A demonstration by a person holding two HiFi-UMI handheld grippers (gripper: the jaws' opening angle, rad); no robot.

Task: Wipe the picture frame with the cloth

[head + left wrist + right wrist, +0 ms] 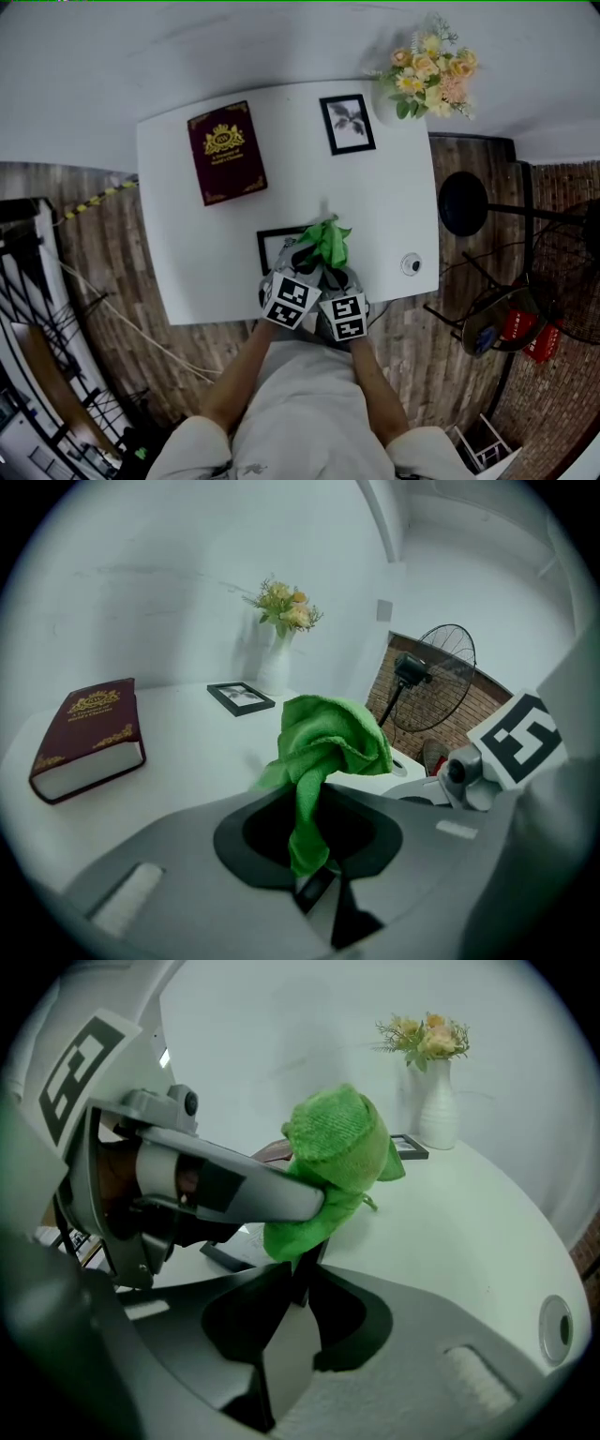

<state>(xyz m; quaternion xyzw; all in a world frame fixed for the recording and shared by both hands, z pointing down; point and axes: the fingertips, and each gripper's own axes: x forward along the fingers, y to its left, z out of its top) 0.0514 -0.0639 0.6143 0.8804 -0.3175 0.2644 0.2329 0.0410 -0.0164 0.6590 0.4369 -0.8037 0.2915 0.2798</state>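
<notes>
A green cloth (328,240) (323,742) (336,1147) hangs bunched above the table's front edge. My left gripper (309,846) is shut on it, and the cloth's tail trails down between the jaws. In the right gripper view the left gripper's fingertip (305,1204) presses into the cloth. A black picture frame (274,246) sits just under the cloth, partly hidden by both grippers. My right gripper (300,1283) is shut on the frame's edge (286,1354), which runs up between its jaws to the cloth.
On the white table (394,216) lie a dark red book (226,152) at the back left and a second small black frame (348,124) at the back. A vase of flowers (429,75) stands at the back right corner. A stool (463,203) and fan stand right of the table.
</notes>
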